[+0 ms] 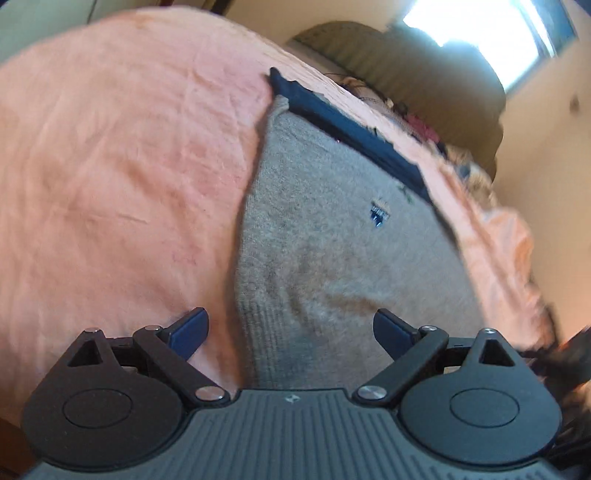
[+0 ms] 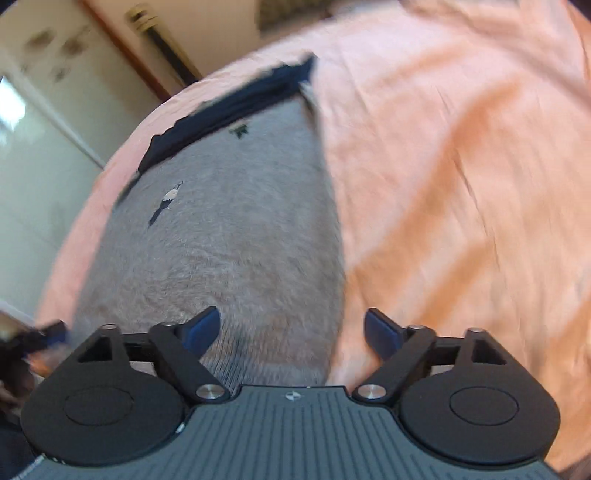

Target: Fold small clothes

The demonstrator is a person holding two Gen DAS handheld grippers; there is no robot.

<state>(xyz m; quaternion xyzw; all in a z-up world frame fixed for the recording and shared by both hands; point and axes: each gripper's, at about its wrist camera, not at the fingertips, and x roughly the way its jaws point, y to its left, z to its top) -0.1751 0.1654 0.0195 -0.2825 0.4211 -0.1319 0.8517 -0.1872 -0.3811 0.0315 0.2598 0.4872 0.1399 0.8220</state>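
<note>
On the peach bedsheet [image 1: 110,166] lies a grey knitted garment [image 1: 332,258], spread flat, with a dark navy band [image 1: 351,129] along its far edge and a small embroidered motif [image 1: 378,214] below that band. The left gripper [image 1: 290,332] hangs over the garment's near left corner — its jaws stand wide apart with nothing between them, one blue pad over bare sheet and the other over the grey knit. The garment's ribbed near hem runs under the gripper's body.

From the right wrist view the same grey garment [image 2: 229,240] fills the middle, the navy band [image 2: 229,107] at its far end and the sheet [image 2: 461,184] stretching off to the right. The right gripper [image 2: 291,332] sits over the garment's near right edge, jaws likewise spread and empty — one pad above the knit, the other above the sheet. Both views are somewhat blurred. A bright window [image 1: 480,33] shows beyond the bed in the left wrist view.
</note>
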